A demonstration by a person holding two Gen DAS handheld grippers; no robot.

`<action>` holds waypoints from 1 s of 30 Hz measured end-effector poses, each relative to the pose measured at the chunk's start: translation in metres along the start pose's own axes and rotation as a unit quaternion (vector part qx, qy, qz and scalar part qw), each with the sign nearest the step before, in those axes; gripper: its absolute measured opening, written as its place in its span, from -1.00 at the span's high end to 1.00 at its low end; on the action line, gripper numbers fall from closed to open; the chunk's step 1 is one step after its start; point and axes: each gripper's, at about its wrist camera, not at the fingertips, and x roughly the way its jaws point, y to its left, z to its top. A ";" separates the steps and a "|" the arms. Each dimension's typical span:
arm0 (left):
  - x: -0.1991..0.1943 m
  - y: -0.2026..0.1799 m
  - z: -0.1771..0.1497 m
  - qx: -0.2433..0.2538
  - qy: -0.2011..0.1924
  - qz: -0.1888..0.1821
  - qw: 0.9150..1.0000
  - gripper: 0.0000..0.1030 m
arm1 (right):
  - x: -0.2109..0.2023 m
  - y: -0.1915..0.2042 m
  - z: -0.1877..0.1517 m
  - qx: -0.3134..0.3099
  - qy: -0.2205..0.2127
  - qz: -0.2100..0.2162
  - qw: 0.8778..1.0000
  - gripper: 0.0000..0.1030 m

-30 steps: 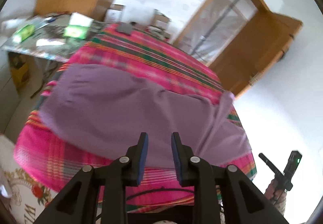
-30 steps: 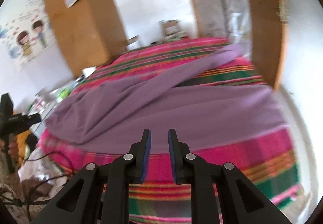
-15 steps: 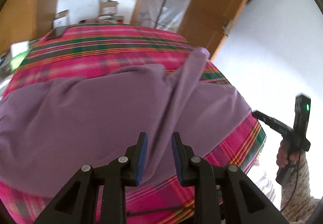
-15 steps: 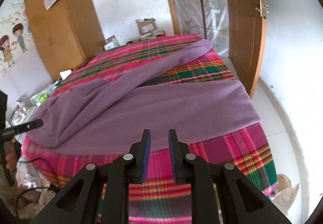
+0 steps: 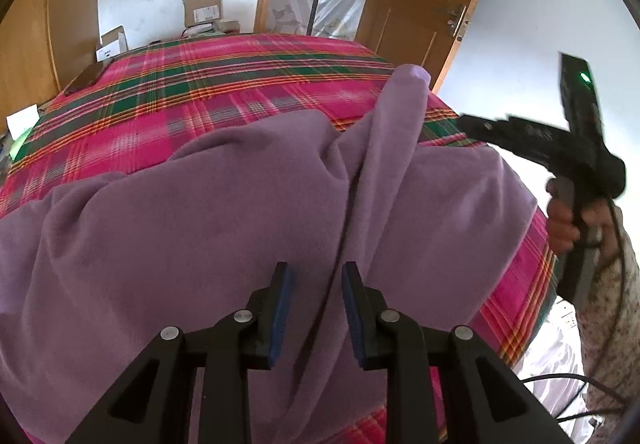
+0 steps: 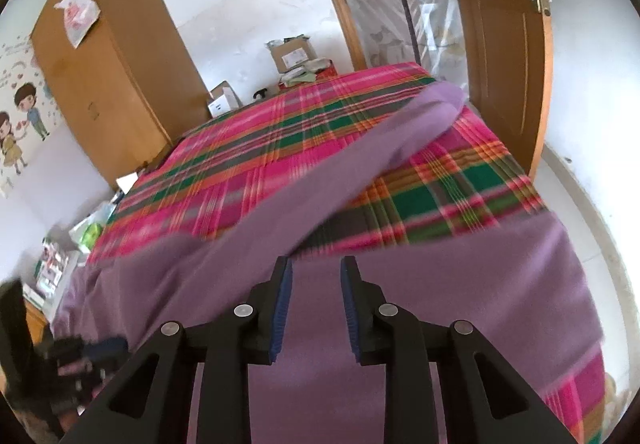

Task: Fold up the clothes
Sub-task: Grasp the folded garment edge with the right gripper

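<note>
Purple fleece, the garment (image 5: 224, 212) you are folding, lies spread over the near half of the bed's plaid cover (image 5: 224, 84), pink crossed with green and orange. One long sleeve (image 5: 400, 116) runs away from the body of the garment toward the far right corner of the bed, its cuff end resting on the plaid near the wooden door (image 5: 424, 0).

Your left gripper (image 5: 316, 296) hovers low over the middle of the garment, pointing along the fold where the sleeve meets the body. Its jaws stand apart with only fabric showing between the blue pads, and nothing is pinched in them.

Your right gripper (image 6: 316, 296) is held over the near right part of the garment, aimed across the bed toward the wardrobe (image 6: 116, 68) and the cardboard boxes (image 6: 292, 52) by the far wall. Its jaws are parted too, and nothing is caught between them. From this view the sleeve (image 6: 360, 152) crosses diagonally from just ahead of the fingertips up to the far right.

In the left wrist view your right hand (image 5: 568, 216) grips the handle of the other tool at the right edge of the bed, its body tilted with the fingers pointing in over the garment's right edge, and a patterned sleeve cuff (image 5: 612, 308) shows below the hand. Blur makes the left hand's grip in the right wrist view too unclear to tell.
</note>
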 end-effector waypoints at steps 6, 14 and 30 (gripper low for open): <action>0.004 -0.001 0.004 0.001 0.000 -0.024 1.000 0.46 | 0.042 0.005 0.035 0.009 0.014 0.004 1.000 0.34; 0.015 -0.011 0.011 0.014 0.011 -0.030 0.999 0.41 | 0.080 0.021 0.063 -0.012 0.032 -0.004 0.999 0.23; 0.023 -0.020 0.014 0.021 0.019 -0.033 0.999 0.36 | 0.133 0.026 0.077 -0.015 0.100 -0.099 0.990 0.16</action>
